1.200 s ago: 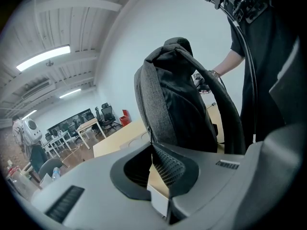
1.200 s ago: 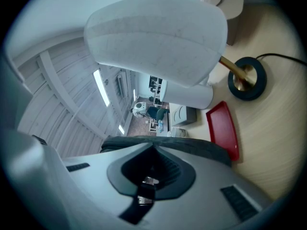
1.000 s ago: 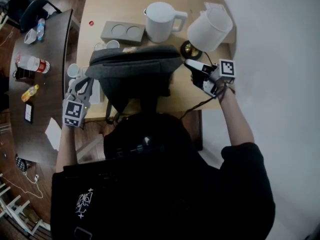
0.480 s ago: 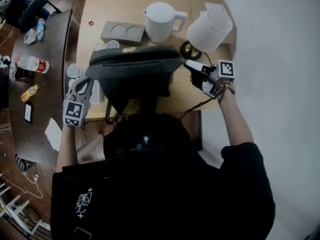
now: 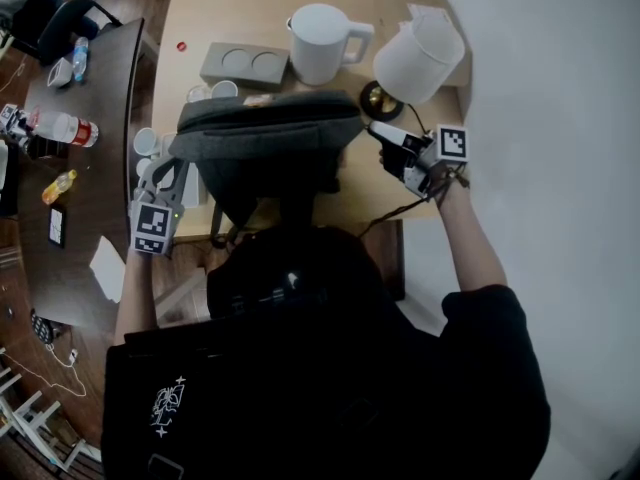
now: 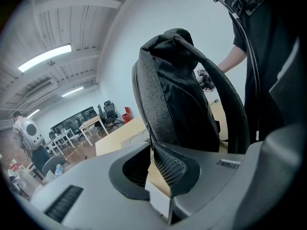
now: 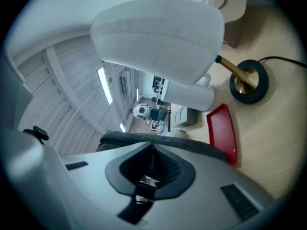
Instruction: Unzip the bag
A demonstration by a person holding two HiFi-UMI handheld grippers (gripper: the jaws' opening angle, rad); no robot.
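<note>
On the bench (image 5: 250, 8), the big gray bag (image 5: 265, 143) stands up at the near edge. It looks soft and floppy, so I think it will sag unless one side is held steady. The left hand-held gripper (image 6: 151, 147) sits at the bag's left side by the zipper line (image 6: 143, 110), its jaws opening with nothing pinched that I can see. The right hand-held gripper (image 7: 153, 146), at the bag's right side, is opening too, with the small metal zipper pull (image 7: 145, 182) between its jaws, the best spot to grab.
</note>
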